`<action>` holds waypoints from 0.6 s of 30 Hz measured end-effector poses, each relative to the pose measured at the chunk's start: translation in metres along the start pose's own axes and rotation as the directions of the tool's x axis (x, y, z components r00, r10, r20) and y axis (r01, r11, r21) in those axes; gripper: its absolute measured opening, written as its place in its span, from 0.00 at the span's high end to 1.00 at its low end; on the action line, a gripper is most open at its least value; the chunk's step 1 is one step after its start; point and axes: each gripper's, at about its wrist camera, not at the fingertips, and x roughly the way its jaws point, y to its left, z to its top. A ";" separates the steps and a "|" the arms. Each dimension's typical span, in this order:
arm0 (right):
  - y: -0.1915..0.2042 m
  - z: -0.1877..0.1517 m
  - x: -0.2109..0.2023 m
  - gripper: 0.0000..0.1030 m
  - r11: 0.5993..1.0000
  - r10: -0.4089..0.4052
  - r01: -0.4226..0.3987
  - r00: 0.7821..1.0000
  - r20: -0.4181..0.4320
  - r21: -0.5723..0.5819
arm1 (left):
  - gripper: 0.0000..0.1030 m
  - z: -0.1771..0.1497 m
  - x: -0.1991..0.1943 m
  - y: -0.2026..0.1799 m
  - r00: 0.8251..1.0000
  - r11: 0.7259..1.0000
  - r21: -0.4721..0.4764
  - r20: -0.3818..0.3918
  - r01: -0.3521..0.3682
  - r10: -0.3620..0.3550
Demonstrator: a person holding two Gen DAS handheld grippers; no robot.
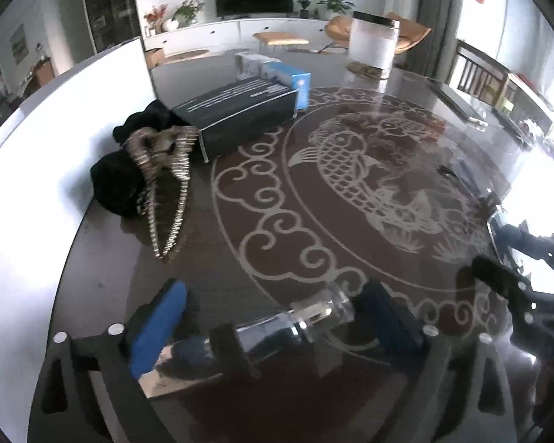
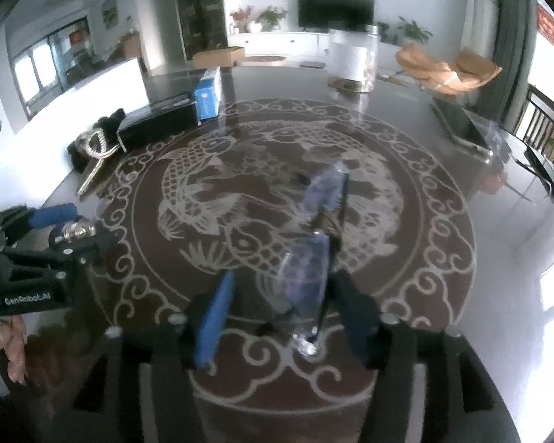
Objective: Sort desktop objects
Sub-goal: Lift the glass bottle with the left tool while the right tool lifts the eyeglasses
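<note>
a dark glass table (image 1: 351, 258) with carp pattern carries a black box (image 1: 240, 118), blue carton (image 1: 295, 85), gold chain (image 1: 170, 192) far left, jar (image 1: 373, 46) far.

Our left gripper (image 1: 273, 317) angles down toward the table, its blue pads (image 1: 158, 328) spread wide and pressing on nothing. Our right gripper (image 2: 284, 313) tilts down likewise, jaws partly apart. A bare hand (image 2: 7, 339) shows at the right wrist view's left edge.

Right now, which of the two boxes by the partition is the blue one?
The smaller box, farther back; the long black box lies in front, beside the gold chain.
</note>
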 end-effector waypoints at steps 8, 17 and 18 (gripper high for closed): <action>-0.007 0.002 0.008 0.09 0.999 -0.027 0.028 0.999 -0.027 0.039 | 0.00 -0.001 0.002 0.001 1.000 1.000 -0.001 -0.007 -0.001 0.001; -0.003 0.008 0.015 0.00 0.999 -0.033 0.034 0.998 -0.049 0.019 | 0.00 -0.007 -0.003 0.004 0.997 0.991 0.111 -0.018 0.080 -0.078; -0.003 0.008 0.015 0.00 0.999 -0.033 0.034 0.998 -0.049 0.019 | 0.00 -0.009 -0.004 0.005 0.996 0.987 0.135 -0.020 0.093 -0.091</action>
